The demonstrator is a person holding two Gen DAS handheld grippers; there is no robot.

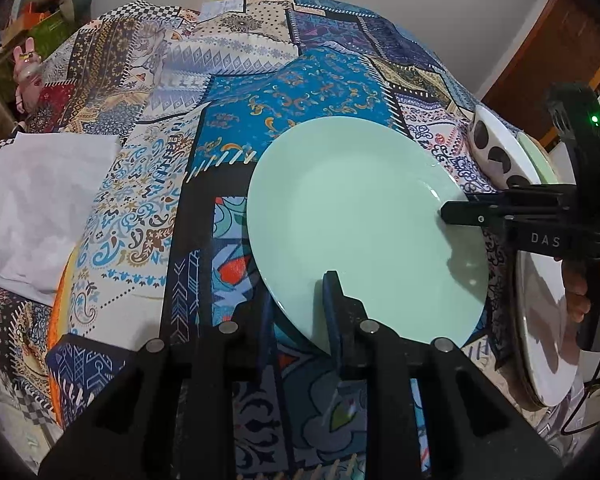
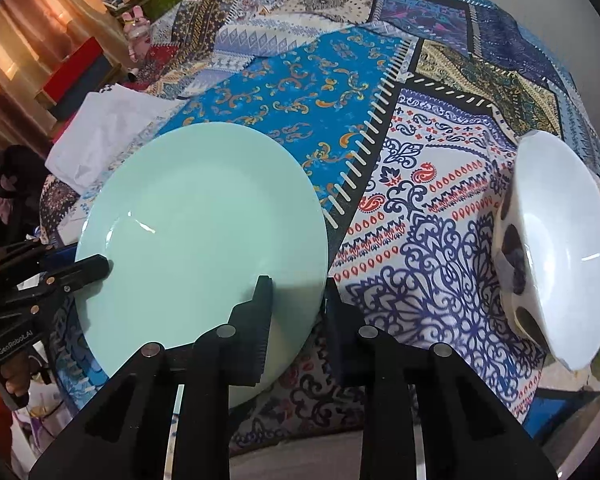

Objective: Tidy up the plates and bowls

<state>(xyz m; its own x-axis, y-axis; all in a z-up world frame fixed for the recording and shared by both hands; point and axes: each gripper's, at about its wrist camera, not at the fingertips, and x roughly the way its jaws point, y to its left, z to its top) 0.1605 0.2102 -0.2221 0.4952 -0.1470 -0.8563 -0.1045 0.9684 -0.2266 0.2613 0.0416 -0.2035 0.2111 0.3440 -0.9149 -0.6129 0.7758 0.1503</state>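
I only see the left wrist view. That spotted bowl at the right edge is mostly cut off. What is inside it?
Observer: Nothing. The spotted bowl is plain white inside and empty.
Operator: Is it touching the green plate?
Observer: No. The mint-green plate is well apart from it, with patterned tablecloth between them.
Operator: How does the right gripper hold the plate?
Observer: The right gripper straddles the plate's near rim, one finger on the top face and the other outside the edge.
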